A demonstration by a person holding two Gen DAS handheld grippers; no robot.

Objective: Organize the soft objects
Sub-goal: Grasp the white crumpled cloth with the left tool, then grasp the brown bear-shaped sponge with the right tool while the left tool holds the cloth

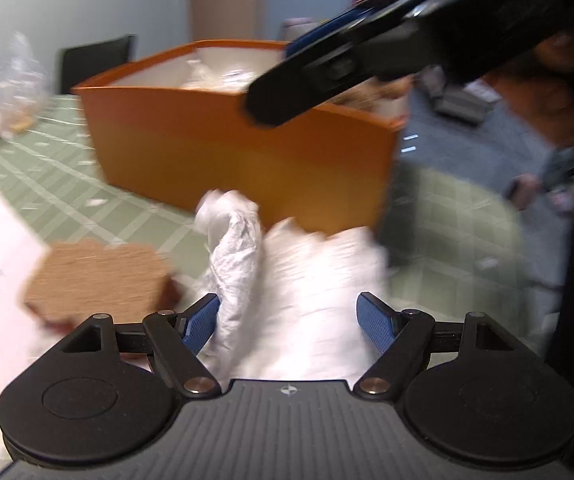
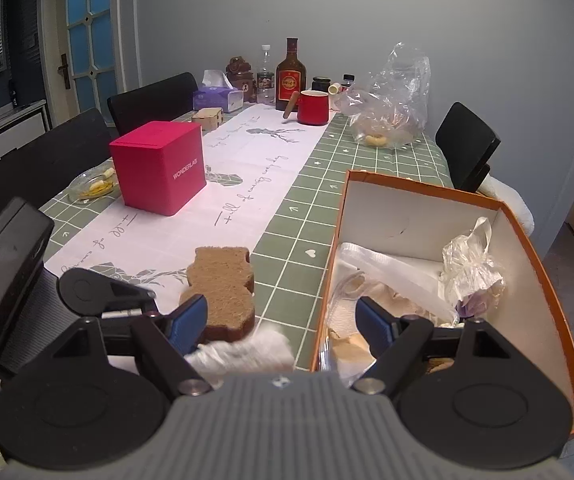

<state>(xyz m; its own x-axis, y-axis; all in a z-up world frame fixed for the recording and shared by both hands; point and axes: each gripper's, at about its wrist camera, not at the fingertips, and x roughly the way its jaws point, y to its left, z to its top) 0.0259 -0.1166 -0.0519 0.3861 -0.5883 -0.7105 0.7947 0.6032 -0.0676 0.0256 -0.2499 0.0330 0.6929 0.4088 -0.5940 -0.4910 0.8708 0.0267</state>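
Just above the bench (image 2: pixel 307 184), the left tongs (image 1: pixel 289 322) stand wide open over a white crumpled bag (image 1: pixel 287 280), which lies between the blue pads without being pressed by either. That bag sits on the green checked cloth at the near side of an orange box (image 1: pixel 223 152), touching or almost touching its wall; blur hides which. A brown sponge (image 1: pixel 95 276) lies just left of the bag.

From the right wrist view, the right tongs (image 2: pixel 281 320) are open too, empty, and straddle the box's (image 2: pixel 543 280) near left wall: 1 pad over the sponge (image 2: pixel 223 284), the other over the box's contents. The white bag (image 2: pixel 247 350) shows as a blurred patch low between the pads, outside the box. Inside the box lie more soft things: a clear knotted bag (image 2: pixel 471 268) at the far right, with white plastic and beige cloth heaped in the near half.

Farther off on the bench stand a pink cube (image 2: pixel 159 172), a red mug (image 2: pixel 313 108), a brown bottle (image 2: pixel 290 76), a tissue box (image 2: pixel 217 98) and a large clear bag (image 2: pixel 395 100). Black chairs (image 2: pixel 467 146) ring the bench.
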